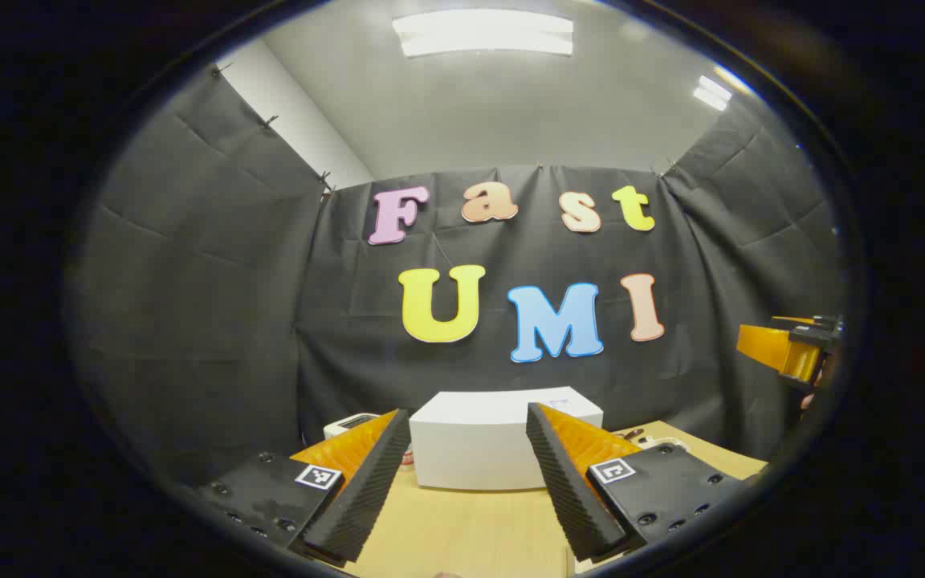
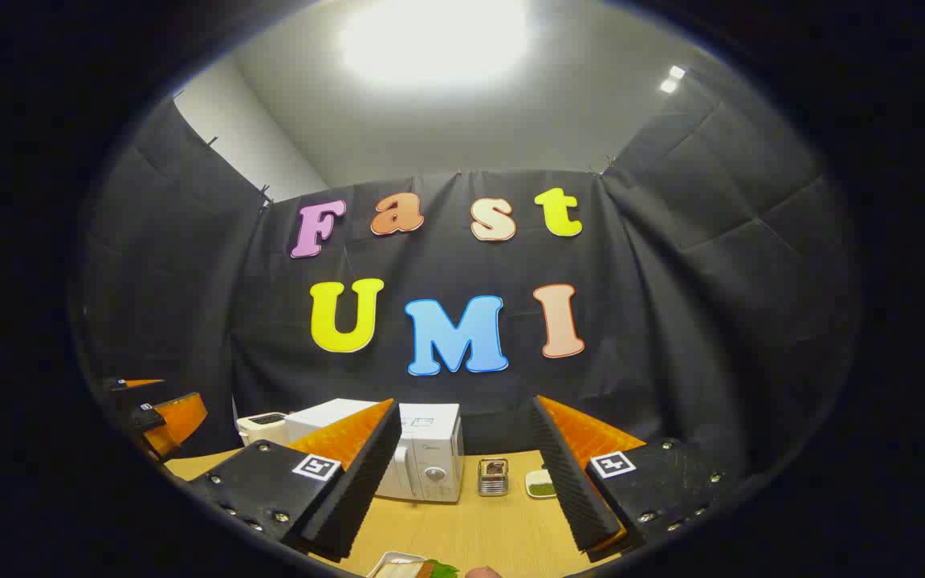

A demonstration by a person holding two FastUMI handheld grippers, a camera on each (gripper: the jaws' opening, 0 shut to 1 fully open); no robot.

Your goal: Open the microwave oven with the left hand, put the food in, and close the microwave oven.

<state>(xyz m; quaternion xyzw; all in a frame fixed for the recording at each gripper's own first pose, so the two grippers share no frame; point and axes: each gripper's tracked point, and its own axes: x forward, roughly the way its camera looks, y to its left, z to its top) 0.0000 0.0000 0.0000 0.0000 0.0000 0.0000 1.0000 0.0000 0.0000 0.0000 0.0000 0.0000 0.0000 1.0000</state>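
1. At the back of the table (image 2: 462,530), against the cloth wall, the microwave (image 2: 422,453) stands with its door closed; in the left gripper view it (image 1: 474,441) sits straight ahead between the fingers.
2. At the near edge of the table, low in the right gripper view, the food lies on a white plate (image 2: 410,567), partly cut off, well apart from the microwave.
3. The left gripper (image 1: 466,490) hovers above the table with jaws spread wide and nothing between them; it faces the microwave without touching it.
4. The right gripper (image 2: 458,490) is likewise spread apart and empty, held above the plate.
5. Right of the microwave stand a small metal holder (image 2: 493,477) and a small dish (image 2: 540,483) with something green.
6. Left of the microwave sits a white toaster (image 2: 262,426), just beside it.
7. Each gripper shows at the edge of the other's view: the right one (image 1: 788,349) at far right, the left one (image 2: 161,417) at far left.
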